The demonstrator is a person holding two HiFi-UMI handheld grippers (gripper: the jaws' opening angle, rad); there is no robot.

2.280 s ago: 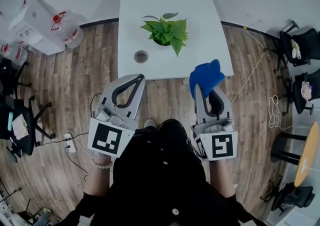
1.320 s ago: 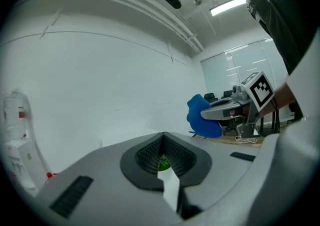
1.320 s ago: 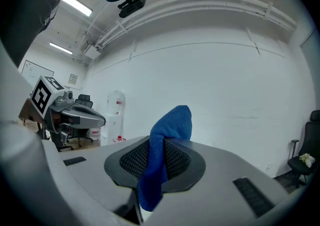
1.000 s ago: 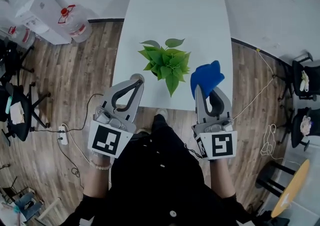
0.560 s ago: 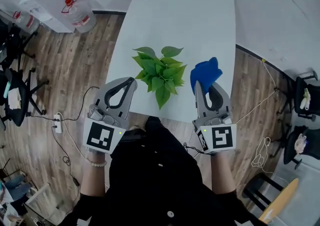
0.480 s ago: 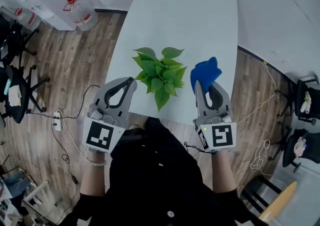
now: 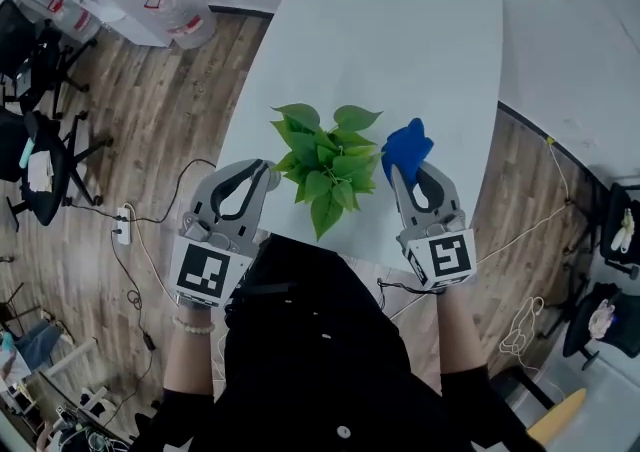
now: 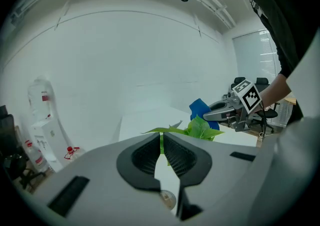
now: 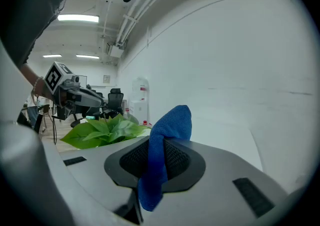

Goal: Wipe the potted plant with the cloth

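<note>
A potted plant (image 7: pixel 325 165) with broad green leaves stands near the front edge of the white table (image 7: pixel 400 30). My left gripper (image 7: pixel 272 169) is shut at the plant's left side, its tips at the outer leaves, with nothing seen held. In the left gripper view a leaf (image 8: pixel 199 128) shows just past the left gripper (image 8: pixel 161 138). My right gripper (image 7: pixel 405 172) is at the plant's right side, shut on a blue cloth (image 7: pixel 405 145). The cloth (image 9: pixel 170 130) sticks up out of the right gripper (image 9: pixel 159 146), beside the plant (image 9: pixel 105 130). The pot is hidden under the leaves.
Water jugs (image 7: pixel 180 5) and white boxes stand on the wood floor at the far left. Office chairs (image 7: pixel 40 50) are at the left edge, and another chair (image 7: pixel 620 230) at the right. A power strip (image 7: pixel 122 225) with cables lies on the floor.
Both grippers have moved forward and down to the table's front edge. They now flank the plant. The right gripper still holds the cloth, and the left stays shut.
</note>
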